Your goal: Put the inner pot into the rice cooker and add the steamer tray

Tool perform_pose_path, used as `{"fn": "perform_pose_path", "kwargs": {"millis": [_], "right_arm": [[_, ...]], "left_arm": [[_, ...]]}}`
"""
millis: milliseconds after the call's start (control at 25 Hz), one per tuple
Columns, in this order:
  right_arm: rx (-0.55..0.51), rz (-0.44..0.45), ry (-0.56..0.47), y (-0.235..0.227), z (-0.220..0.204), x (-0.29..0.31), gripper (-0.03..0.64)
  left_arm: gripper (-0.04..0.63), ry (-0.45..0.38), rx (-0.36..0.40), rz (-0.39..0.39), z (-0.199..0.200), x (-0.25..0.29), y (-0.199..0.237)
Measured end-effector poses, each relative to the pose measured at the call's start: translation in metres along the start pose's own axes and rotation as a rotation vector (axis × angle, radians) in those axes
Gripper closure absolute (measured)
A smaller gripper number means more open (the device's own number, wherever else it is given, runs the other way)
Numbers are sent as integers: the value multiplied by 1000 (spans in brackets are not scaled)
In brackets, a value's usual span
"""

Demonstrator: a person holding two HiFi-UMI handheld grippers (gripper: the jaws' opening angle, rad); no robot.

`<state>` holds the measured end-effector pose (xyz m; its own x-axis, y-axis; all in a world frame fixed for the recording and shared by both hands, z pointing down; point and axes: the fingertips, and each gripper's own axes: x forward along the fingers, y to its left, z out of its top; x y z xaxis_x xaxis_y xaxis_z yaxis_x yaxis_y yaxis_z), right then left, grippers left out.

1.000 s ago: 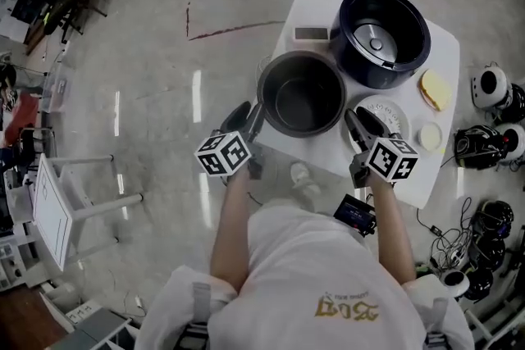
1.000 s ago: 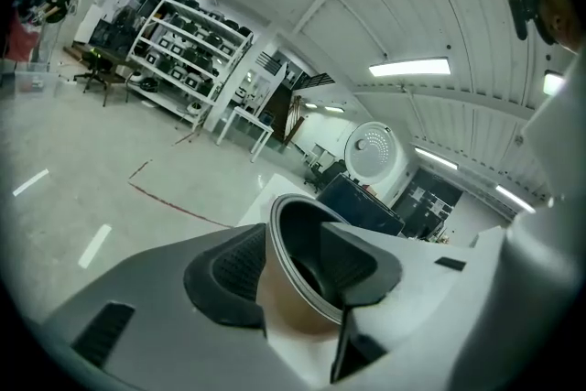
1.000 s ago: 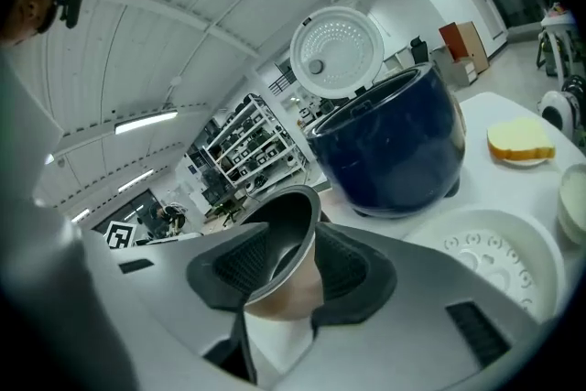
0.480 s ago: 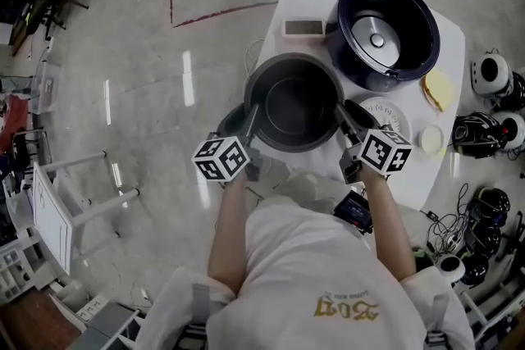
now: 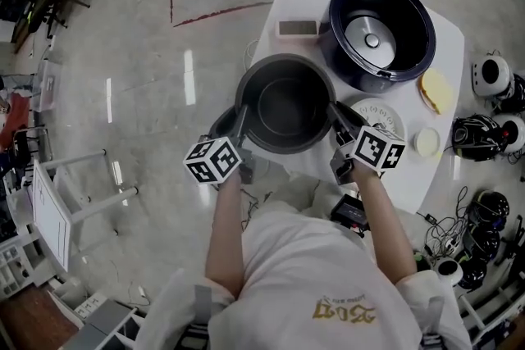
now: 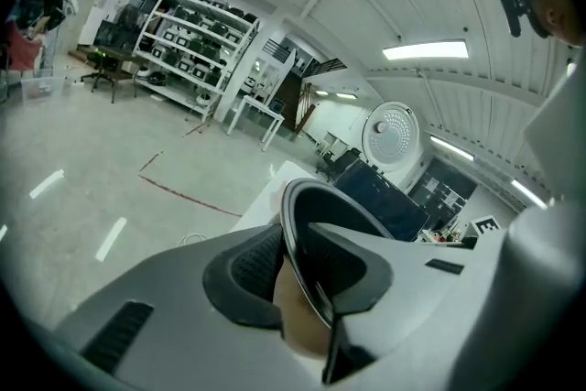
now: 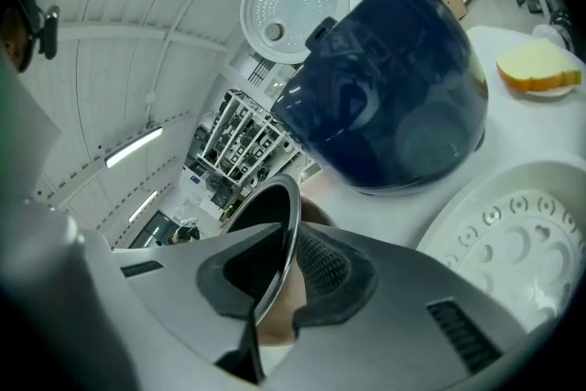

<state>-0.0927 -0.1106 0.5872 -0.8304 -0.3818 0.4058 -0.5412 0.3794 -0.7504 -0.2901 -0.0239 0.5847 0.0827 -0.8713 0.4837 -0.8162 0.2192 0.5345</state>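
Head view: inner pot (image 5: 285,106) rim is clamped by just-closed jaws of left gripper (image 5: 239,121) and right gripper (image 5: 338,115); rice cooker (image 5: 381,29) unfilled, steamer tray (image 5: 385,112) untouched.

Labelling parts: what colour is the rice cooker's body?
The rice cooker is dark navy blue, clearest in the right gripper view.

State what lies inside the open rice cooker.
Inside the rice cooker only its bare silver heating plate with a centre button shows; the inner pot is outside. Its near inner wall is hidden by the rim.
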Motion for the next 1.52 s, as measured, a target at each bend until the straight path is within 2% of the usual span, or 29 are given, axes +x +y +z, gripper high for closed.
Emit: {"fn": "perform_pose_path", "kwargs": {"millis": [280,720,1120,1360,1520], "right_arm": [[25,48,45,2,3,-13,571],[22,179,38,39,6,-60,575],[-15,334,-43,100,48,-93,578],[-41,377,-113,125,80,-112,578],[-41,374,-156,124,94,-127,578]], "left_arm": [[510,-53,-45,57,-9,-19,-12],[515,-164,-89,66,-10,-73,-46],[515,-290,-60,5,40,-110,-85],[515,-333,-38,-52,72,-115,-112],[517,-339,-21,-91,84,-107,-130]]}}
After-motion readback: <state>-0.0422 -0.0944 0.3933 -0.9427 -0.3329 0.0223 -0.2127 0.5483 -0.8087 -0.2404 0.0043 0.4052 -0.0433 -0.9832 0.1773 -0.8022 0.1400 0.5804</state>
